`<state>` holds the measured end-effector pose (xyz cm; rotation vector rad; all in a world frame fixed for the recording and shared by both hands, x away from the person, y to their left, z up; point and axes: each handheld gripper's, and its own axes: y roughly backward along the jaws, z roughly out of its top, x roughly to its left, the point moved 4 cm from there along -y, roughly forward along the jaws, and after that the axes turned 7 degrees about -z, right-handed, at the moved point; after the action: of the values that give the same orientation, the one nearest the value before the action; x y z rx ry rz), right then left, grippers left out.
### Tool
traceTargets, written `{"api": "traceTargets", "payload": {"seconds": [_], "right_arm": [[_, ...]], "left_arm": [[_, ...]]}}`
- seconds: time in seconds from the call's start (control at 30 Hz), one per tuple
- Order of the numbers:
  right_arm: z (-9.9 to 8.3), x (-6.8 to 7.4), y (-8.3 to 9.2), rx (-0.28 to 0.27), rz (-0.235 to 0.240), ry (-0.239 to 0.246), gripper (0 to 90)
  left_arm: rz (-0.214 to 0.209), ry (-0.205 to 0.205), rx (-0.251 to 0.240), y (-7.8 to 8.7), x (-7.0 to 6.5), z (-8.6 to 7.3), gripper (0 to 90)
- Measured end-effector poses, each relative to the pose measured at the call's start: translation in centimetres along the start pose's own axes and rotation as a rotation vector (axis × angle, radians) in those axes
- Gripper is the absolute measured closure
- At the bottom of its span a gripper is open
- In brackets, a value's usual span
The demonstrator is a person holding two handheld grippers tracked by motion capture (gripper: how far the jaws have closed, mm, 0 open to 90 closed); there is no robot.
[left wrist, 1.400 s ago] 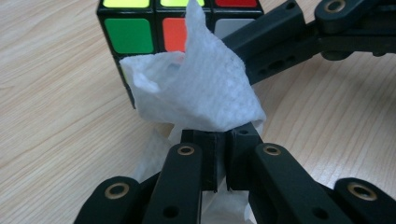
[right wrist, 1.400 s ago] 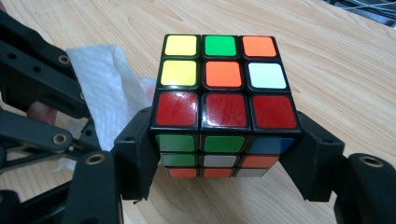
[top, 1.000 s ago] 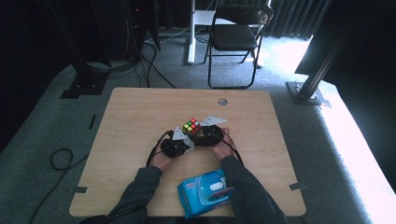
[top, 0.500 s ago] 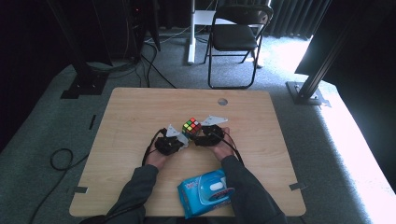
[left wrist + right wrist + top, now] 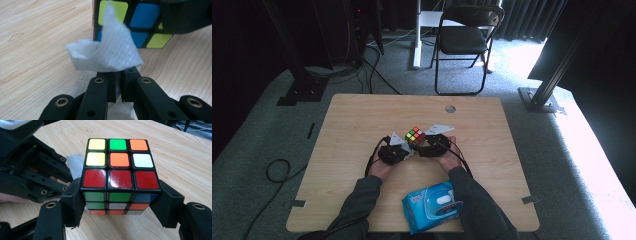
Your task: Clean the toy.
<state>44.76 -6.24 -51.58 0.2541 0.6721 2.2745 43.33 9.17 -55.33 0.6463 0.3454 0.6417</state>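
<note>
1. Barely anything has shifted since the earlier frame: our puzzle cube (image 5: 119, 176) sits mid-table, clamped by our right gripper (image 5: 120, 207).
2. Our left gripper (image 5: 119, 85) pinches a wet wipe (image 5: 110, 53) against the cube.
3. We risk the wipe slipping free if we rub hard.

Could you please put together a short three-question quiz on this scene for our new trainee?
1. True or false: the right gripper is closed on the Rubik's cube.
2. What does the left gripper pinch: A, a white wipe; B, a pen; C, a cable?
3. Which object lies on the table between the person's forearms near the front edge?

Key
1. True: its jaws press the cube's two opposite sides.
2. A: the wipe sticks up from the closed jaws, right against the cube.
3. The blue pack of wipes.
</note>
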Motion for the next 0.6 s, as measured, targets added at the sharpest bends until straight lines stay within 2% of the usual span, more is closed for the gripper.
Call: {"api": "traceTargets", "payload": {"seconds": [0.6], "right_arm": [[0.13,0.24,0.07,-0.008,0.034,-0.013,34.4]], "left_arm": [[0.039,0.024,-0.036,0.44,0.73,0.37,84.7]]}}
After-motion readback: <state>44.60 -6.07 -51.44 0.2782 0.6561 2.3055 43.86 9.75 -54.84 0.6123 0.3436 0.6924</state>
